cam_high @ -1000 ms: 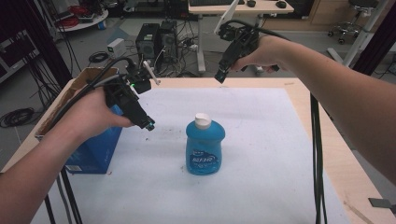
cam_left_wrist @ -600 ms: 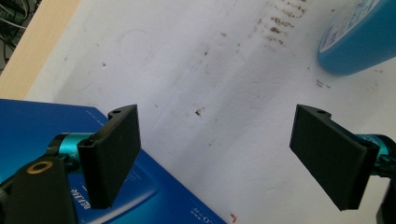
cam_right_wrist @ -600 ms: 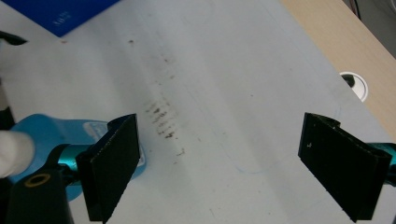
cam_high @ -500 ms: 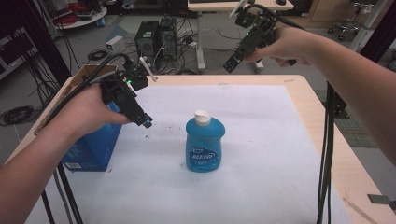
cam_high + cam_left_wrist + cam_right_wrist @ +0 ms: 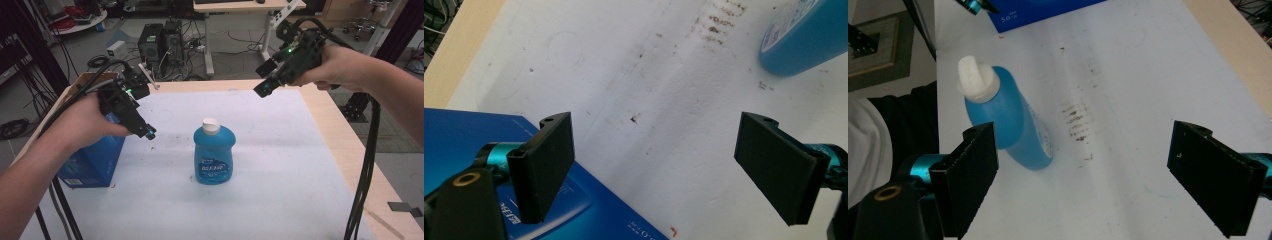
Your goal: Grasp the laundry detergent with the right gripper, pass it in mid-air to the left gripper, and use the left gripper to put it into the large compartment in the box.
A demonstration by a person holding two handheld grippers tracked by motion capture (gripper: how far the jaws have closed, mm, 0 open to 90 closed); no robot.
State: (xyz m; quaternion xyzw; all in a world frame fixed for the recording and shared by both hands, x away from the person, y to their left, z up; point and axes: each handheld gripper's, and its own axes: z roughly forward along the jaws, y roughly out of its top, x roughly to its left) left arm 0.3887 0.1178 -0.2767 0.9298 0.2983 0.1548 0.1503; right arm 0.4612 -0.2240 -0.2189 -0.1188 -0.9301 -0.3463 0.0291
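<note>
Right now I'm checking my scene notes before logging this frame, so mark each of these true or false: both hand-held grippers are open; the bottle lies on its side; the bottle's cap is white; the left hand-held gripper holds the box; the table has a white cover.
1. Both hand-held grippers are open. True: the left hand-held gripper and the right hand-held gripper each show jaws wide apart, with nothing between them.
2. The blue soap bottle lies on its side. False: it stands upright.
3. Its cap is white. True.
4. The left hand-held gripper holds the blue box. False: it hovers above the box.
5. The table has a white cover. True.
</note>
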